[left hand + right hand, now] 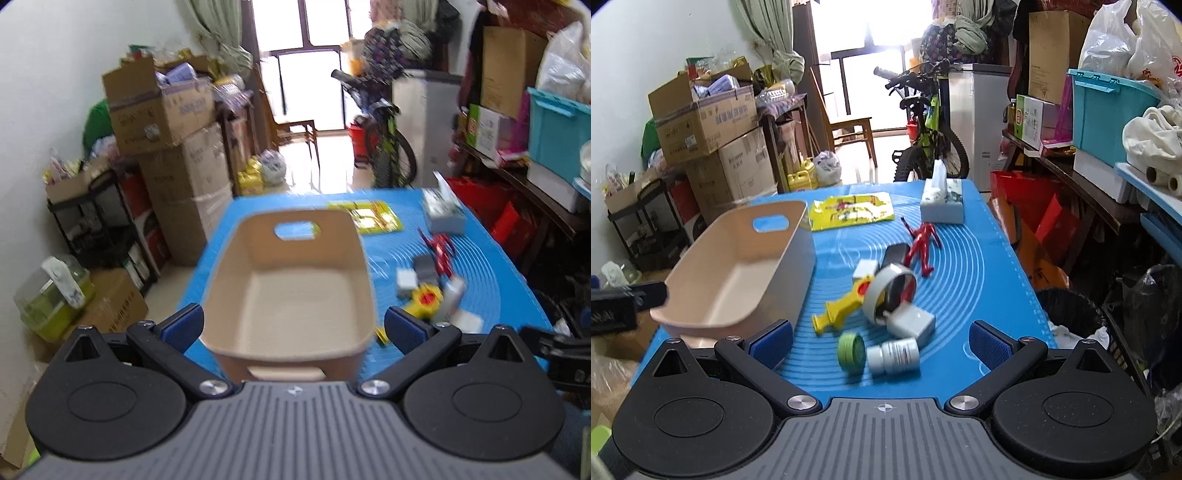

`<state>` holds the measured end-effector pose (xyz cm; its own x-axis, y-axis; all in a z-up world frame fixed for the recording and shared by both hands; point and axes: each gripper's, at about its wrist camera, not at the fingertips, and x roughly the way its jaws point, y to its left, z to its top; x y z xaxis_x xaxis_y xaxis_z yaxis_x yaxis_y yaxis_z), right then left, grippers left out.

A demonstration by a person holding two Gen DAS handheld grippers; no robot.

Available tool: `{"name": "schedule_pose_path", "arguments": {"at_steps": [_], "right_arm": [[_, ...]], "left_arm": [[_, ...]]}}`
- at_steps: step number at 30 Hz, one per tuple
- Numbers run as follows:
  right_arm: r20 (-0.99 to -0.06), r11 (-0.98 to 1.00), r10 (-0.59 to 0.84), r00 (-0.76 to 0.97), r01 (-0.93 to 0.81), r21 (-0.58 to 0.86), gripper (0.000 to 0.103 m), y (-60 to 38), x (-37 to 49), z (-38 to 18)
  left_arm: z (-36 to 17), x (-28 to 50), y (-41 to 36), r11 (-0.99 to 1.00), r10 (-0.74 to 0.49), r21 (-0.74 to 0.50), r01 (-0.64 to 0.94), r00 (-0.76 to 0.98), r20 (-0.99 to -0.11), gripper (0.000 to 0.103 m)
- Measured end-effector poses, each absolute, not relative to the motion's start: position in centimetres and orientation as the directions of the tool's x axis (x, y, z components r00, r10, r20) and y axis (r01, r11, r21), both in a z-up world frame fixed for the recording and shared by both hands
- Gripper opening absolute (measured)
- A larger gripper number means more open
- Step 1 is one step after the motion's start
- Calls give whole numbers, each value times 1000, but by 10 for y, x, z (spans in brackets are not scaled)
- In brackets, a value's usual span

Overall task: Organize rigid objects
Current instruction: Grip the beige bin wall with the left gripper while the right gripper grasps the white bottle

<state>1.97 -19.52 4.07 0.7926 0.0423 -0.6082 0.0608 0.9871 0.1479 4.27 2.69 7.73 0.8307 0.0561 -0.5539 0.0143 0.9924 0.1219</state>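
Beige bin (738, 273) runs 6-to-12, handle cutout far end — yellow toy (846, 306) points 7 o'clock; left gripper (293, 328) and right gripper (881, 341) both spread, empty.

From my left gripper (293, 328) I look straight down into an empty beige bin (291, 291) on the blue mat (491, 273), my fingers spread wide to either side of its near end and holding nothing. To the bin's right lies a blurred cluster: a yellow toy (424, 301), a red figure (441, 253) and grey blocks (424, 267). Beyond the bin are a yellow packet (373, 216) and a tissue box (443, 212).
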Motion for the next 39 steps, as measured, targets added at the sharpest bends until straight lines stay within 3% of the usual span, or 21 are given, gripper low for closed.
{"name": "schedule_pose_path", "arguments": {"at_steps": [7, 12, 19, 27, 30, 37, 39], "right_arm": [[-613, 985, 43, 789, 68, 157, 101, -201, 50, 45], [-645, 987, 39, 763, 73, 145, 101, -201, 73, 35], [-698, 990, 43, 715, 65, 128, 101, -202, 100, 5], [-756, 983, 49, 653, 103, 152, 101, -209, 116, -41], [-769, 986, 45, 637, 97, 138, 101, -208, 121, -51], [-793, 992, 35, 608, 76, 102, 101, -202, 130, -65], [-792, 993, 31, 610, 73, 95, 101, -202, 131, -66]], "left_arm": [[85, 87, 58, 998, 37, 55, -1, 757, -652, 102], [85, 114, 75, 997, 66, 71, -24, 738, -671, 102], [76, 156, 104, 993, 114, 112, -49, 700, -705, 102], [40, 185, 124, 989, 135, 62, -135, 634, -761, 101], [28, 197, 129, 988, 124, 39, -152, 605, -787, 88], [8, 213, 120, 992, 125, 90, -90, 567, -814, 84], [3, 216, 120, 993, 118, 95, -70, 558, -821, 76]]}}
